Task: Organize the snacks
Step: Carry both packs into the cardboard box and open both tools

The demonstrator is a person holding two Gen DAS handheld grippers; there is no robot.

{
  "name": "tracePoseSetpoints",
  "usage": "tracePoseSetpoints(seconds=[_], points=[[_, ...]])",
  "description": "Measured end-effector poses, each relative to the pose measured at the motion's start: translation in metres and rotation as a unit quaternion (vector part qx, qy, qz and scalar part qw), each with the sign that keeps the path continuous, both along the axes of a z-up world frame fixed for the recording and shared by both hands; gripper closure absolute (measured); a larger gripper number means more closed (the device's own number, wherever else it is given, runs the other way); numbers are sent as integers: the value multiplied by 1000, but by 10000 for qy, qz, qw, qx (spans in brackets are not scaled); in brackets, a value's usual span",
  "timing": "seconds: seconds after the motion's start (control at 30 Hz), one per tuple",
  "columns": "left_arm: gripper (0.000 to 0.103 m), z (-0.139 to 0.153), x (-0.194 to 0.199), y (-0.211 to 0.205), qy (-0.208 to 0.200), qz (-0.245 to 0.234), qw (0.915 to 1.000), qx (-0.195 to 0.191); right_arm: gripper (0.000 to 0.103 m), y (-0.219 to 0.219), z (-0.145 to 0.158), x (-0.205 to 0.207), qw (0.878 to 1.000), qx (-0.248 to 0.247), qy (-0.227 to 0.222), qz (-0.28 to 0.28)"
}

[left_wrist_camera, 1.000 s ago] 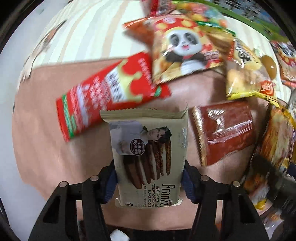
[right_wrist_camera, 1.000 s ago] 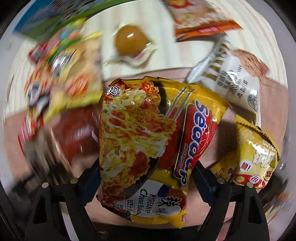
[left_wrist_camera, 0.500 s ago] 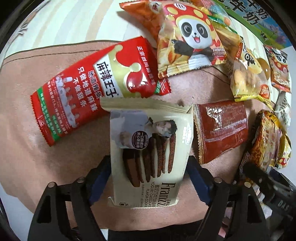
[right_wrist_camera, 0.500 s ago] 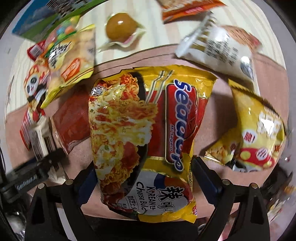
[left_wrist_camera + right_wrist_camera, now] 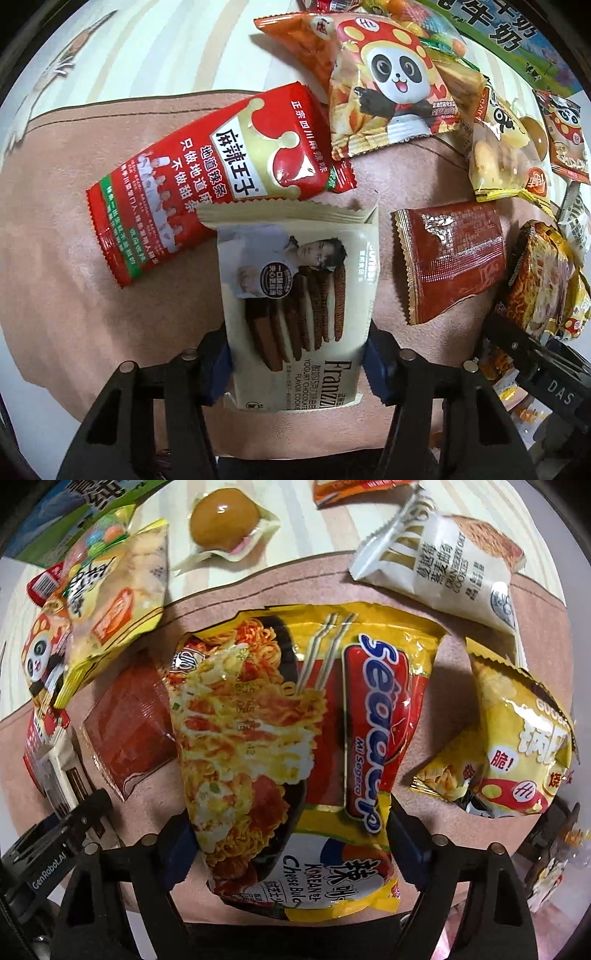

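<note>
Left wrist view: left tool (image 5: pixel 297 363), jaws just narrowed, clamped on cookie pack (image 5: pixel 295 295) over pink mat (image 5: pixel 55 277), beside red spicy-strip bag (image 5: pixel 207 192). Right wrist view: right tool (image 5: pixel 290 843), jaws just narrowed, gripping noodle packet (image 5: pixel 295 746).

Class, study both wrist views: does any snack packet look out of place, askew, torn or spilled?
Nothing looks torn or spilled. The red crown-printed spicy-strip packet lies askew, its corner tucked under the cream chocolate-cookie packet, and the panda-printed crisp bag overlaps an orange packet: a loose jumble, not yet tidy.
</note>
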State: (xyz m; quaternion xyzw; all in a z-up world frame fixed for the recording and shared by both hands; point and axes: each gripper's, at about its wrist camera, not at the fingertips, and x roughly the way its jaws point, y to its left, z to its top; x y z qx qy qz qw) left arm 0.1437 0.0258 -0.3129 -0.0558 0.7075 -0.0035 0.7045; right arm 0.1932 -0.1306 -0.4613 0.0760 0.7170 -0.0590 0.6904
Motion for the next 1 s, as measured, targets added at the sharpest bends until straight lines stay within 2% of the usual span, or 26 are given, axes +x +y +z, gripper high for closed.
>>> tracePoseSetpoints(seconds=[0.2,0.4,0.63,0.7,0.87,1.0], points=[[47,14,-3,-1,-46,-92,9999,119,14,5,11,-29,9996,136,-177,153],[47,39,-5,-10,-129,-117,9998,-36,14,3,28,-46,9977,502,-350,287],[47,109,10,-9,-668,-210,9969,-362,14,-2,64,-44,9919,890,-799,437],[47,137,22,-10,-890,-233,9946,-488,14,-7,79,-42,9894,998,-962,424],[47,201,70,-21,-1570,-295,9846,-716,14,-20,134,-7,9805,1217,-1470,457],[47,221,126,-32,-1909,-334,9780,-774,14,-31,163,33,9725,1335,-1845,481]])
